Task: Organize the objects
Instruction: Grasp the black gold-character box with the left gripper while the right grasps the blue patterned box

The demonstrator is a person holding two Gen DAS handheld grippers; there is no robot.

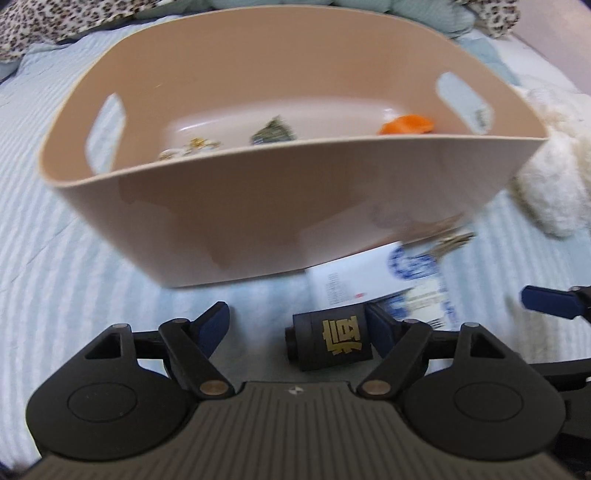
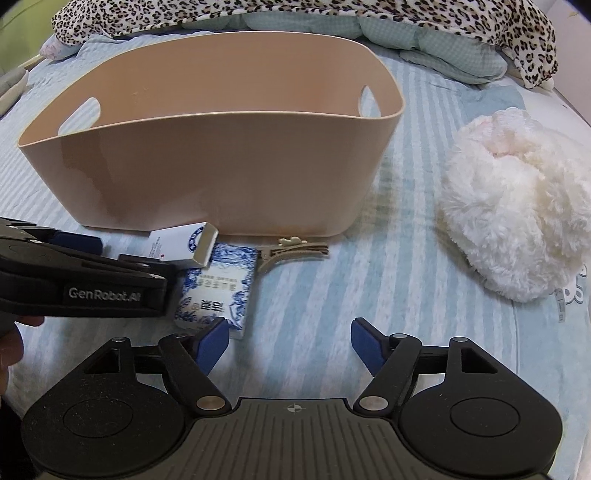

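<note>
A beige basket [image 1: 258, 206] [image 2: 221, 162] with handle cut-outs stands on the bed. Inside it lie an orange piece [image 1: 406, 124], a dark green wrapped piece [image 1: 275, 130] and a small gold-and-white item [image 1: 192, 147]. A black cylinder with a gold character [image 1: 330, 341] lies on the sheet between the jaws of my left gripper [image 1: 297, 326], against the right pad and clear of the left one, so the gripper is open. My right gripper [image 2: 290, 341] is open over bare sheet. Beside it lies a blue-and-white box [image 2: 218, 288] [image 1: 417, 291].
A white carton [image 2: 184, 247] [image 1: 354, 275] and a beige hair clip [image 2: 291, 251] [image 1: 450, 240] lie along the basket's near wall. A white plush item [image 2: 517, 206] [image 1: 554, 177] sits to the right. A leopard-print blanket [image 2: 295, 14] and green bedding lie behind. A hand shows at far left.
</note>
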